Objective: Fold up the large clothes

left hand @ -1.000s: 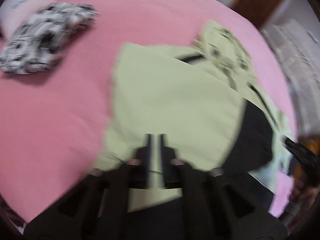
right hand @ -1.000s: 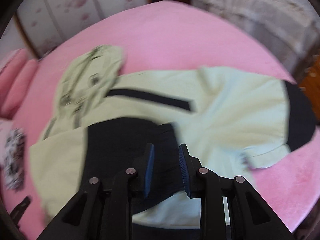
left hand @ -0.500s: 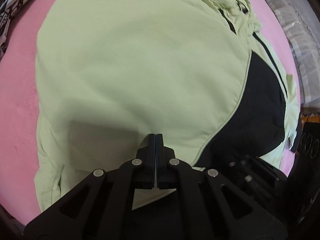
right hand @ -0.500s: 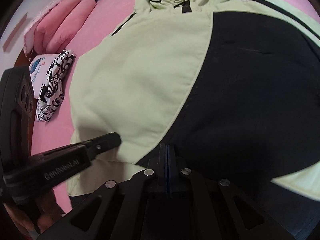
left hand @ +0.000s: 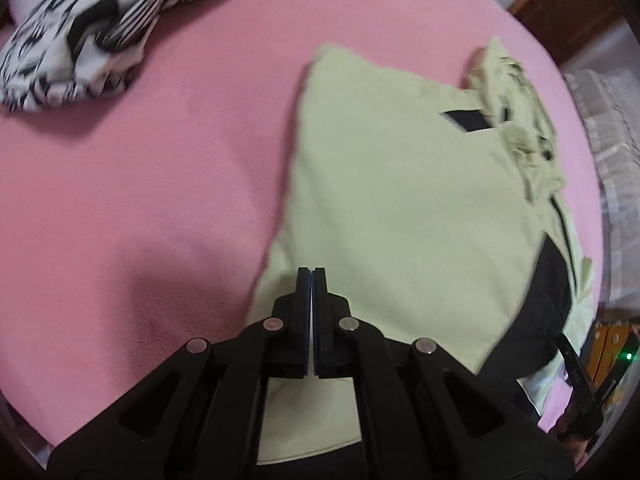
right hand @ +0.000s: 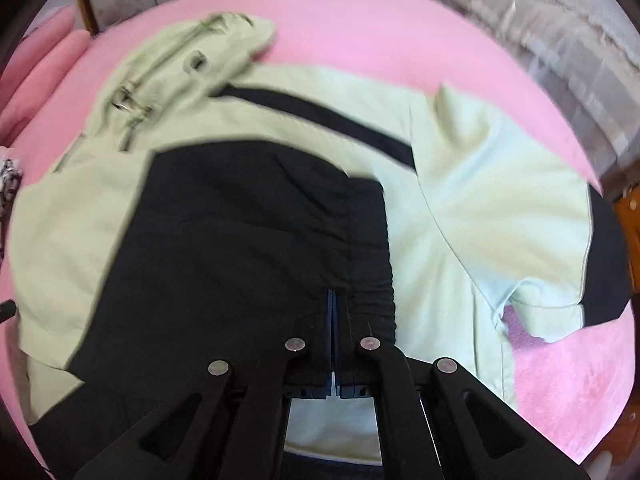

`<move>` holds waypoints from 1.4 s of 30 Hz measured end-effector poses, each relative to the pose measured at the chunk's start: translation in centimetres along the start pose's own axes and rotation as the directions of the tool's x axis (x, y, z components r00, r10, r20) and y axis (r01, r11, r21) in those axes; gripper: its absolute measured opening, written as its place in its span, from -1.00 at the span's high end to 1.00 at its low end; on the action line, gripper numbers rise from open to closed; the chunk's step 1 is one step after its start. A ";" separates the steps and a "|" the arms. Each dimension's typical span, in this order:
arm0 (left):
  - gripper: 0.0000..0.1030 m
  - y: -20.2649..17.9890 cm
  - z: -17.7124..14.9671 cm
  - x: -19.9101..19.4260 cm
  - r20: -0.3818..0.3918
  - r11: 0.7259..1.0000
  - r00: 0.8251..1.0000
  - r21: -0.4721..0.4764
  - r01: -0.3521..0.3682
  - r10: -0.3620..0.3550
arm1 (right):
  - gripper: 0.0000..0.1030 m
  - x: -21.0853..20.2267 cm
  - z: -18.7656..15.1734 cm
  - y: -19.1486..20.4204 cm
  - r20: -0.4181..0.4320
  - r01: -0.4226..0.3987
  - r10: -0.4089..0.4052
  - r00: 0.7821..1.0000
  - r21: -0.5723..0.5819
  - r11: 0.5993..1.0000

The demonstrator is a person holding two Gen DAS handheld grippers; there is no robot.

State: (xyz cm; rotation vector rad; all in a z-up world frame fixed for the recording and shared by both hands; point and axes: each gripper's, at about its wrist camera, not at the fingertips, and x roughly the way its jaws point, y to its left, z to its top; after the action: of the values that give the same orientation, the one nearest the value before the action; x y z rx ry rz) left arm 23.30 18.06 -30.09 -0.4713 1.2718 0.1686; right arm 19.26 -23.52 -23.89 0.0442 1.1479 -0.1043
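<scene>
Both grippers, left (left hand: pixel 311 280) and right (right hand: pixel 333 300), pinch the hooded jacket's (right hand: pixel 460 200) near hem. Pads meet on fabric, likely to lift it evenly off the pink bedspread (left hand: pixel 140 180) for folding.

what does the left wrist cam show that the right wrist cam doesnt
Only the left wrist view shows the black and white patterned cloth clearly, lying apart on the pink bedcover, and the left gripper shut over the jacket's pale green edge.

Only the right wrist view shows the right gripper closed at the black sleeve by its gathered cuff, the other sleeve spread out to the right, and pink pillows.

Both show the green and black jacket, its hood and the pink bedcover.
</scene>
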 end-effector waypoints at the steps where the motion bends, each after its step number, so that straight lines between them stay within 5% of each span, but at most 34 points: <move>1: 1.00 -0.9 -0.2 -0.7 0.003 0.998 0.999 0.028 0.052 -0.052 | 1.00 -0.4 0.1 1.0 0.009 -0.088 0.088 0.996 0.014 0.996; 5: 1.00 -5.0 -0.2 -0.4 -0.037 0.978 0.989 0.147 0.146 -0.142 | 1.00 0.9 0.3 8.7 -0.020 -0.333 0.332 0.943 -0.022 0.943; 10: 1.00 -10.4 0.5 3.8 -0.056 0.963 0.995 0.253 0.094 -0.083 | 1.00 6.6 1.0 17.7 -0.190 -0.490 0.487 0.852 0.035 0.871; 14: 1.00 -10.5 2.8 6.4 -0.025 0.973 0.997 0.219 0.072 -0.068 | 1.00 7.6 3.1 20.0 -0.118 -0.428 0.419 0.900 -0.074 0.901; 17: 1.00 -9.1 5.2 6.2 0.024 0.977 0.998 0.209 0.044 -0.050 | 1.00 9.0 5.5 18.1 -0.060 -0.397 0.395 0.917 -0.018 0.918; 20: 1.00 -7.4 7.9 6.8 0.058 0.979 0.998 0.201 0.002 -0.013 | 1.00 10.2 7.4 14.3 -0.030 -0.386 0.387 0.922 0.034 0.922; 22: 1.00 -5.5 9.0 6.4 0.096 0.981 0.994 0.187 -0.059 0.042 | 1.00 10.5 7.9 11.9 -0.038 -0.462 0.464 0.885 0.057 0.885; 23: 1.00 -4.8 9.4 6.2 0.107 0.980 0.992 0.181 -0.084 0.065 | 1.00 10.4 7.9 11.3 -0.029 -0.429 0.431 0.902 0.051 0.902; 25: 1.00 -2.8 10.4 5.9 0.131 0.980 0.985 0.151 -0.133 0.113 | 1.00 10.0 7.8 10.7 0.017 -0.240 0.240 0.971 -0.018 0.971; 26: 1.00 -2.0 10.7 5.9 0.138 0.980 0.983 0.139 -0.140 0.121 | 1.00 10.3 7.7 9.9 0.026 -0.214 0.215 0.976 -0.024 0.976; 33: 1.00 0.3 12.8 6.1 0.173 0.979 0.975 0.123 -0.160 0.138 | 1.00 9.8 7.9 4.2 0.077 -0.096 0.088 0.993 0.108 0.990; 38: 1.00 -1.0 13.1 5.1 0.197 0.965 0.958 0.121 -0.233 0.207 | 1.00 8.6 7.8 7.1 0.089 0.017 -0.022 0.996 0.047 0.999; 42: 1.00 -3.5 11.4 3.5 0.222 0.969 0.964 0.163 -0.185 0.147 | 1.00 5.4 6.6 6.5 0.101 -0.081 0.061 0.993 0.204 0.976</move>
State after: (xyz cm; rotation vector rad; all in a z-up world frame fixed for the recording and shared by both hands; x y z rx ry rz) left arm 35.67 19.36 -30.11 -0.1822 1.1076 0.2350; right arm 28.11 -17.92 -26.27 0.2634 1.0365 -0.1610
